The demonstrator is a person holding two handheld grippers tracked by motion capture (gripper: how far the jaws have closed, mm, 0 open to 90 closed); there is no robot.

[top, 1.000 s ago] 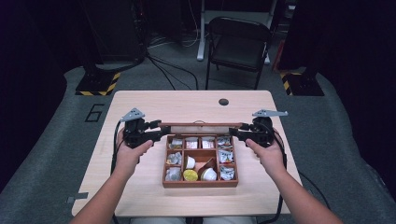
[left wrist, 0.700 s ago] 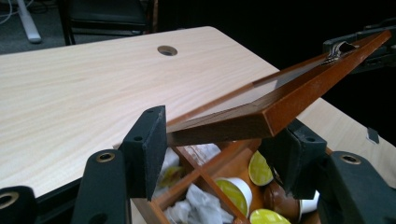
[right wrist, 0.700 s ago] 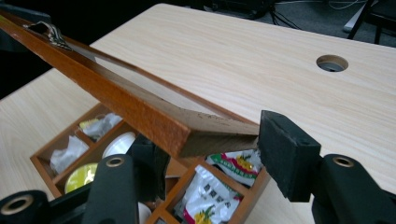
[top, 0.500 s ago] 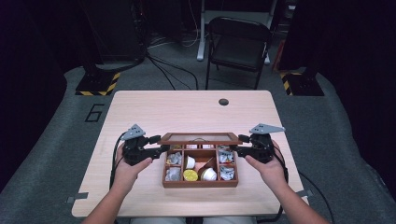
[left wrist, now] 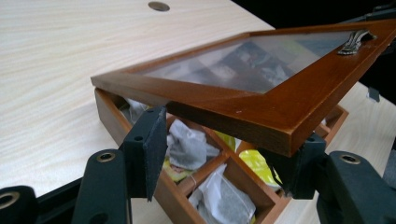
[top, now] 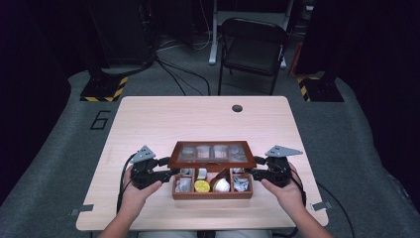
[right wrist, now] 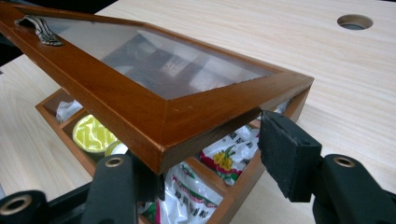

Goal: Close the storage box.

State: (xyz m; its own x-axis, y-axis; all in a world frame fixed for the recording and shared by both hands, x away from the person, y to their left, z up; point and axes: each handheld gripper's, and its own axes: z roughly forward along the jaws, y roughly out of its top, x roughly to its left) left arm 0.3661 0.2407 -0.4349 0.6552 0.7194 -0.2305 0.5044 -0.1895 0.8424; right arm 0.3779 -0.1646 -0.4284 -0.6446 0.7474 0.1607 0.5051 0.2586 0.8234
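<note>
1. Wooden tea box (top: 212, 191) sits at the table's (top: 163, 119) near edge; its glass lid (top: 212, 154) is half-raised, tilted over the compartments.
2. Left gripper (top: 166, 168) clamped on the lid's left side rail.
3. Right gripper (top: 253, 167) clamped on the right side rail.
4. Tea bags (left wrist: 187, 144) lie in the compartments.

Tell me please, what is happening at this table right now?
A person holds the glass-topped wooden lid of a tea box by its two front corners, one with the left gripper and one with the right gripper. The lid is hinged at the back and stands half lowered, tilted over the compartments. Tea bags and a yellow capsule lie inside. The box sits near the front edge of the light wooden table.
</note>
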